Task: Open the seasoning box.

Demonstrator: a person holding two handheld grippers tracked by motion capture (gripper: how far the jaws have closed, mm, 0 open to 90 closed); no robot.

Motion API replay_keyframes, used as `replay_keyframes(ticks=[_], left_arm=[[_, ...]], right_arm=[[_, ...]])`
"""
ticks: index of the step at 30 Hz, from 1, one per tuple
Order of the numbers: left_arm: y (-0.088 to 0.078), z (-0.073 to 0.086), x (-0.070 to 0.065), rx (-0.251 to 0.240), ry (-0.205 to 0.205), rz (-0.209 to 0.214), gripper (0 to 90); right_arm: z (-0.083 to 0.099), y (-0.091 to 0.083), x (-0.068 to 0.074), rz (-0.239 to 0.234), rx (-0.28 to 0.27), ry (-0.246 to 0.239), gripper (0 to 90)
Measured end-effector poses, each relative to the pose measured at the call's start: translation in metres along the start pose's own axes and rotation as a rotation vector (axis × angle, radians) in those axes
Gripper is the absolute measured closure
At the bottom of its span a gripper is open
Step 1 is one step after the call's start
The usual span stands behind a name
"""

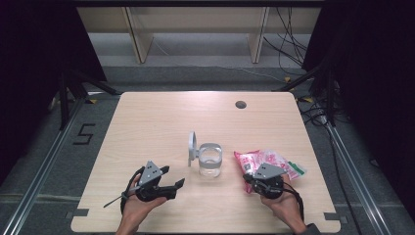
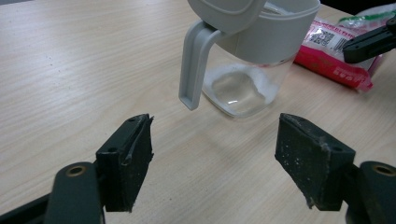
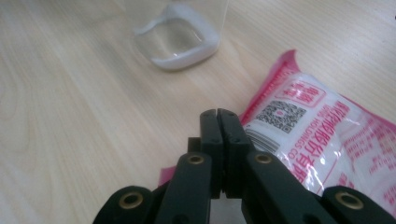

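Note:
A clear jar (image 1: 210,164) with a grey collar stands mid-table, its hinged grey lid (image 1: 192,147) flipped up on the left. A little white powder lies in the bottom of the jar (image 2: 243,88). To its right lies a pink-and-white bag (image 1: 276,159) flat on the table. My left gripper (image 1: 173,175) stands open just left of the jar, with nothing between its jaws (image 2: 215,158). My right gripper (image 3: 219,114) has its jaws pressed together at the near-left corner of the bag (image 3: 327,135), and pink film shows on both sides of them.
The light wood table (image 1: 156,117) has a dark cable hole (image 1: 240,104) at the back right. A black rod sticks out behind my left hand (image 1: 115,199). Beyond the far edge are grey floor, wooden legs and cables.

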State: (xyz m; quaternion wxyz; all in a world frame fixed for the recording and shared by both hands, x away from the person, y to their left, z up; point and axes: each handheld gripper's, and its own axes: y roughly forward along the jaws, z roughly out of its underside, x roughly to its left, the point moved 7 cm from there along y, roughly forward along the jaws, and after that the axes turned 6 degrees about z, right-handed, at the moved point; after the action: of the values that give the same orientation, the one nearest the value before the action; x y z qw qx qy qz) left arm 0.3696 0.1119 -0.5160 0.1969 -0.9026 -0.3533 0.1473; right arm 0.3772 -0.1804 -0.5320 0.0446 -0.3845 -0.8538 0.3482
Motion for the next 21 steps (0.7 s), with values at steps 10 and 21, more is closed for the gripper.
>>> replay_keyframes(ticks=[10,21], left_arm=[[0.001,0.000,-0.002,-0.003,-0.009,0.008,26.7],[0.003,0.002,-0.003,0.012,-0.015,0.013,26.7]], right_arm=[[0.013,-0.014,-0.007,0.001,0.004,0.031,90.0],[0.021,-0.022,-0.015,0.013,0.007,0.053,90.0]])
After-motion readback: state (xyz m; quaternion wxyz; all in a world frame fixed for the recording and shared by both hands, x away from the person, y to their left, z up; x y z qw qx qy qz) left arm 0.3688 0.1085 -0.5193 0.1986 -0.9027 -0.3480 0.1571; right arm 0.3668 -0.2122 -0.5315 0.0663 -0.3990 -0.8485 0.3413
